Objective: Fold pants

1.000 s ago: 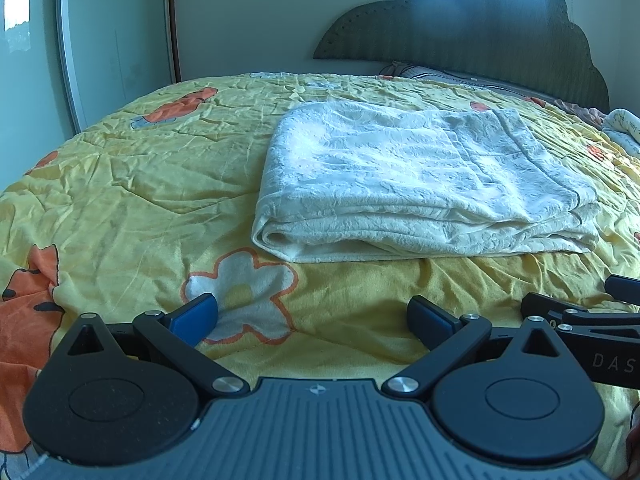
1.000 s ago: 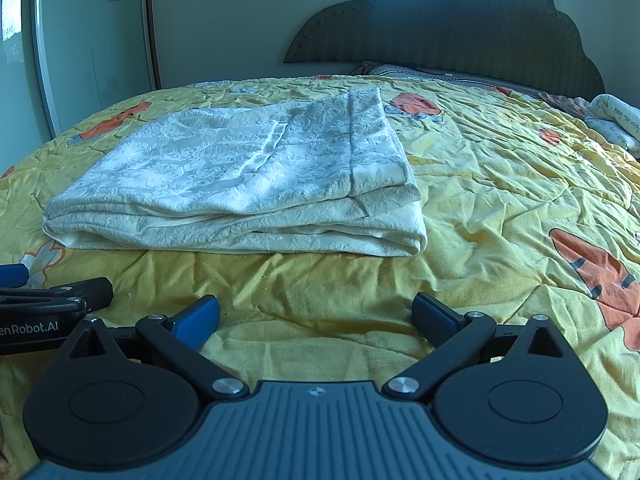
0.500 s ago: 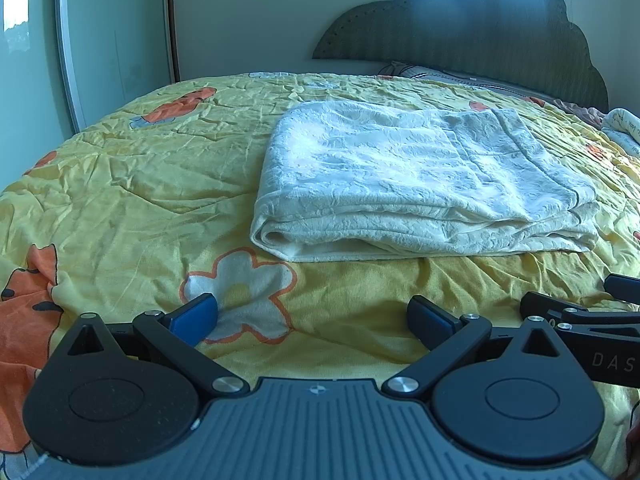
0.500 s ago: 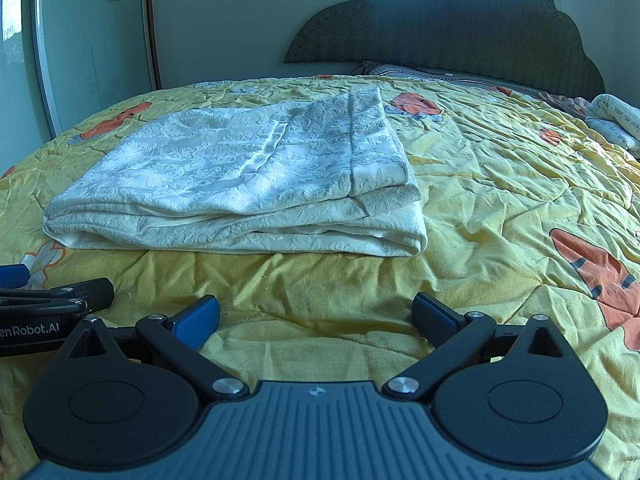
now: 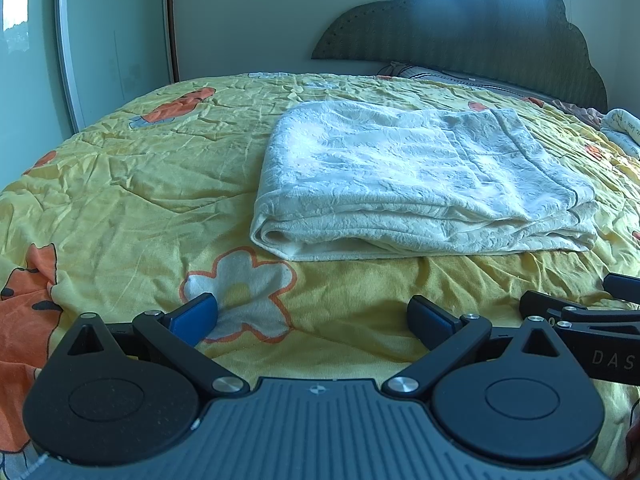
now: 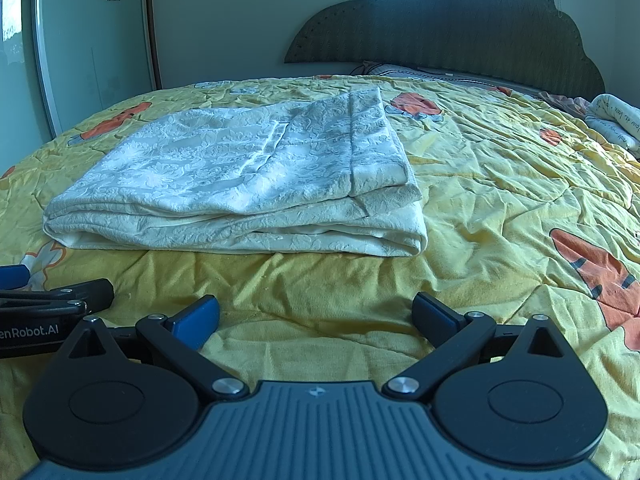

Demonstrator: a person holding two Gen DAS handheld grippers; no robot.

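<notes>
Cream-white textured pants [image 5: 416,176] lie folded in a flat rectangular stack on the yellow bedspread; they also show in the right wrist view [image 6: 248,176]. My left gripper [image 5: 312,316] is open and empty, low over the bedspread, short of the stack's near left corner. My right gripper [image 6: 316,314] is open and empty, short of the stack's near edge. Each gripper shows at the edge of the other's view: the right one [image 5: 584,312], the left one [image 6: 52,300].
The yellow quilt [image 5: 120,200] with orange and white cartoon prints covers the bed. A dark scalloped headboard [image 6: 452,28] stands at the far end, with pillows [image 6: 616,124] at the right. A wall and glass door [image 5: 100,40] are to the left.
</notes>
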